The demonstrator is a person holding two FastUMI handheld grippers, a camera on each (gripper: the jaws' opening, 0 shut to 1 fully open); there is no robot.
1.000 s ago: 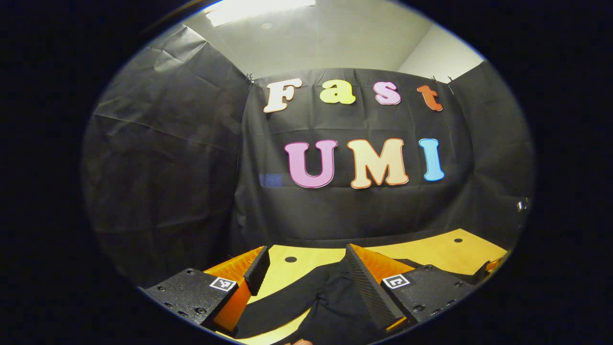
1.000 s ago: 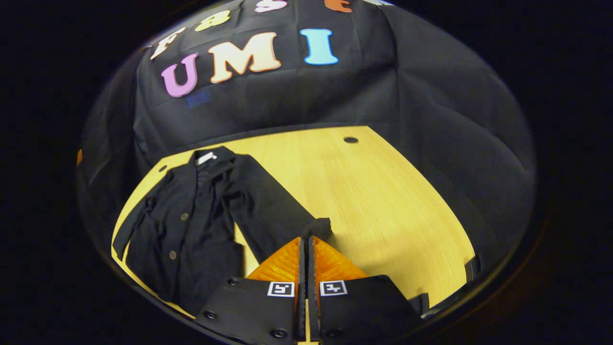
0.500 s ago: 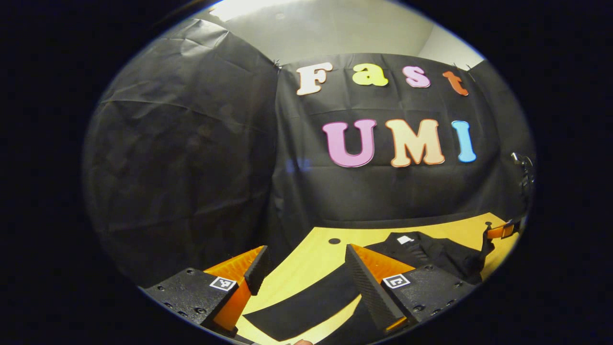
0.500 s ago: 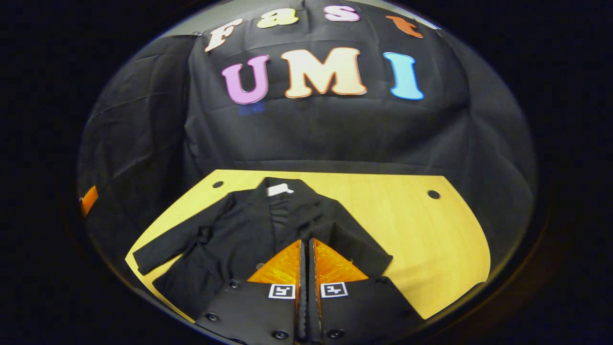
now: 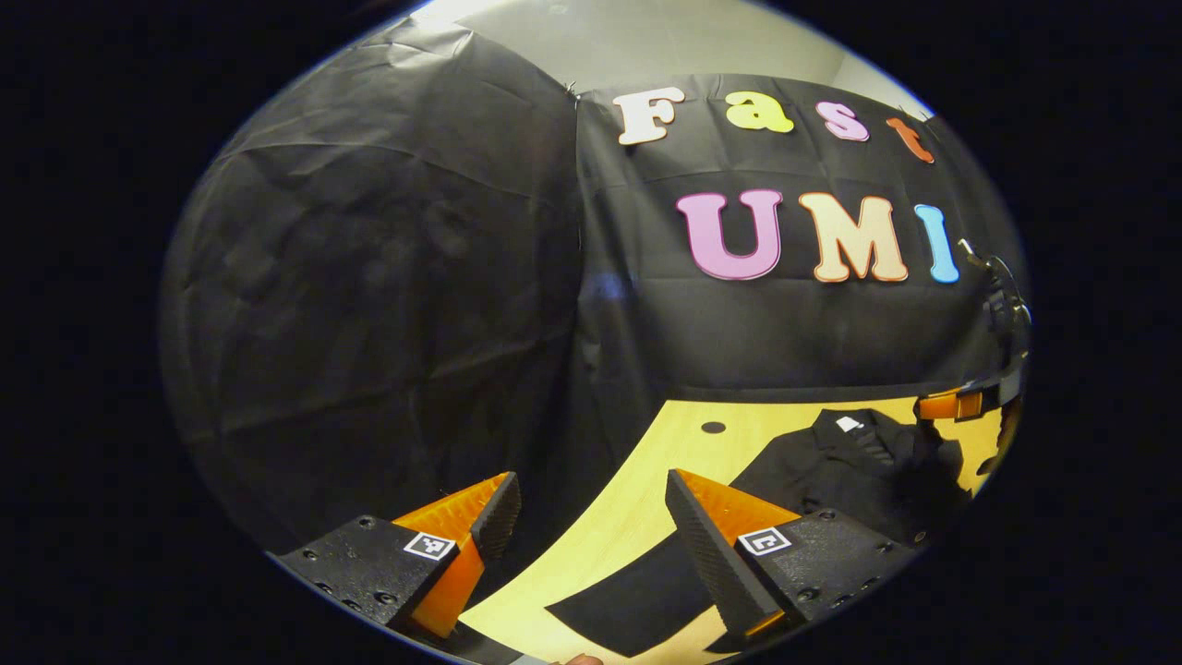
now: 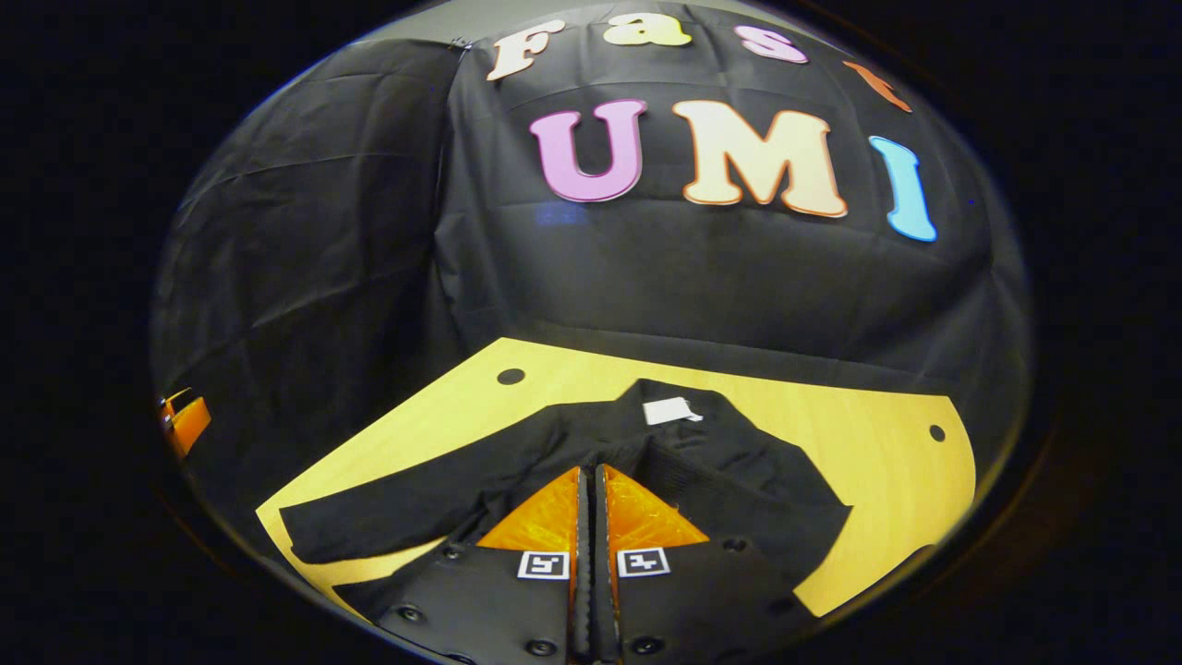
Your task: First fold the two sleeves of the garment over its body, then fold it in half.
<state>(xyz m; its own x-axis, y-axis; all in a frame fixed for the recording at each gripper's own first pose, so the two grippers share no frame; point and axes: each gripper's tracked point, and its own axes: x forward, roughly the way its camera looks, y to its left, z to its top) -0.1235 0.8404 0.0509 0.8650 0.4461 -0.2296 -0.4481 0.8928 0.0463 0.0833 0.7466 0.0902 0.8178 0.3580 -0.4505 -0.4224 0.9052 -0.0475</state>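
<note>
Over the wooden table [image 6: 886,462], right gripper [image 6: 588,473] aimed low & fwd at black garment [image 6: 720,443] lying flat, collar w/ white tag toward back wall; fingers pressed tight together, can't tell if cloth is pinched. At table's left edge, left gripper [image 5: 591,503] tilted up toward wall, fingers spread wide, nothing between. Just below its right finger, left sleeve [image 5: 637,600] stretched flat on wood.
</note>
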